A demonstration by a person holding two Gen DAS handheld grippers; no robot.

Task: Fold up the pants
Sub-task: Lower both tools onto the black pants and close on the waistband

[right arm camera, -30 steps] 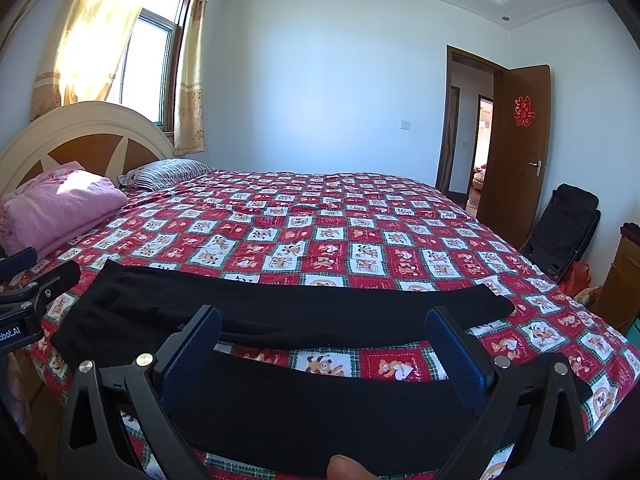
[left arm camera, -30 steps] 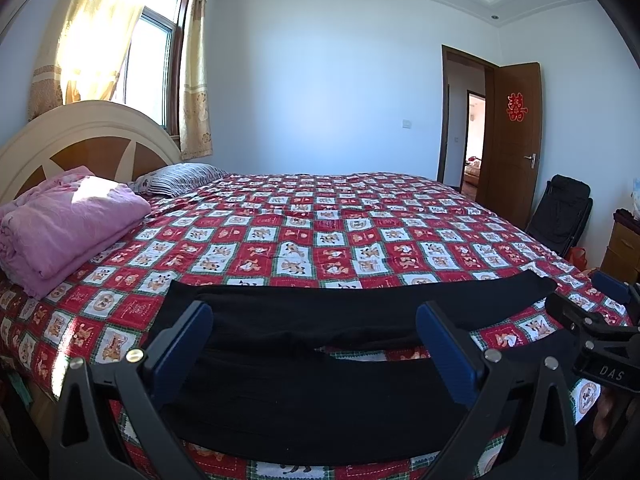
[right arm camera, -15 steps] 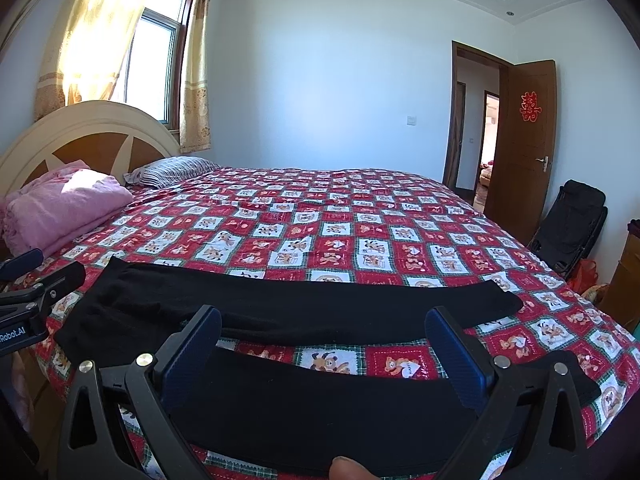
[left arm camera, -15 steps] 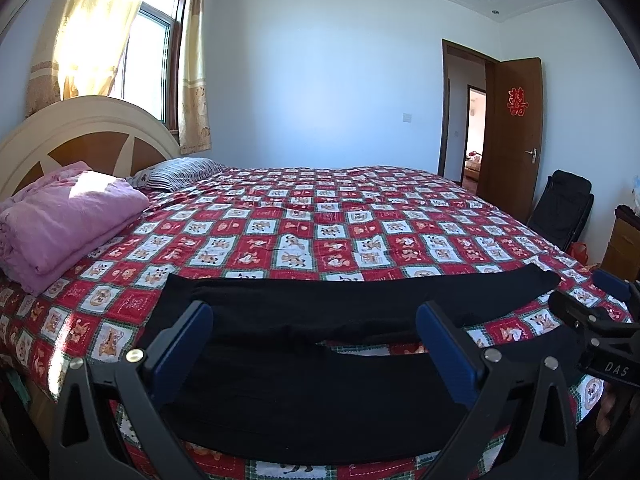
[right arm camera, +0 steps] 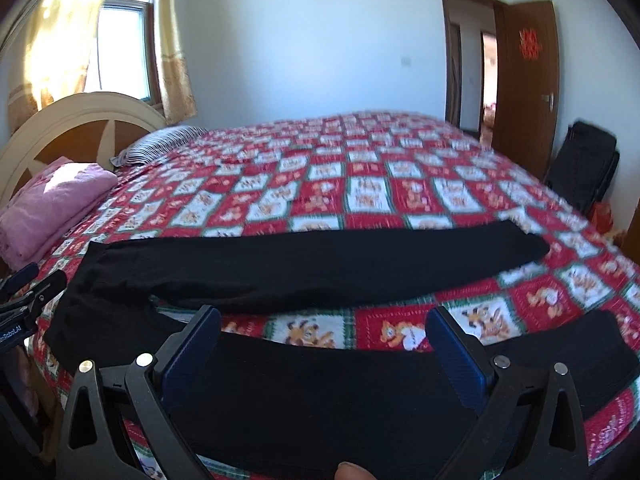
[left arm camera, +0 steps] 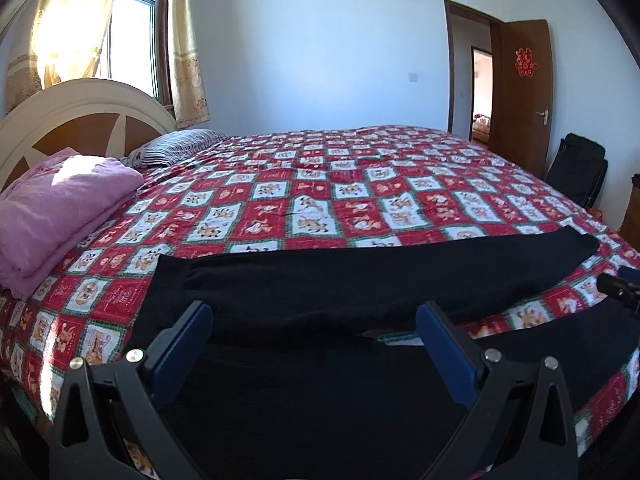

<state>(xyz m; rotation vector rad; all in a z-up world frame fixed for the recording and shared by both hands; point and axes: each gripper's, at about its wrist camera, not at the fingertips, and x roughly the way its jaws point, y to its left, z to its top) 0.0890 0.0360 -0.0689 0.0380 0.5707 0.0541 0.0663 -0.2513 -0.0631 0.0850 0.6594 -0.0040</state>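
1. At the far left, a folded pink blanket [left arm camera: 60, 208] rests against the cream headboard [left arm camera: 80, 112], with a striped pillow [left arm camera: 176, 150] just beside it and a sunlit curtained window [left arm camera: 132, 40] above.
2. Across the middle, the red patchwork bedspread [left arm camera: 320, 192] covers the bed; nothing lies between either gripper and the cloth.
3. To the right, an open wooden door [left arm camera: 524, 96] and a black folded chair [left arm camera: 576, 172] stand well apart from the bed's near edge.
4. Compared with a second ago, both cameras sit closer to the bed and tip further down, so the pants fill more of each view; the right wrist view is now motion-blurred.
5. The black pants [left arm camera: 360, 280] lie flat along the near edge of the bed, waist at left, two legs running right with a strip of bedspread showing between them.
6. The left gripper [left arm camera: 314, 336] hovers spread wide over the waist end, touching nothing.
7. The right gripper [right arm camera: 322, 340] is likewise spread wide above the nearer leg, with a fingertip [right arm camera: 352, 471] at the bottom edge.
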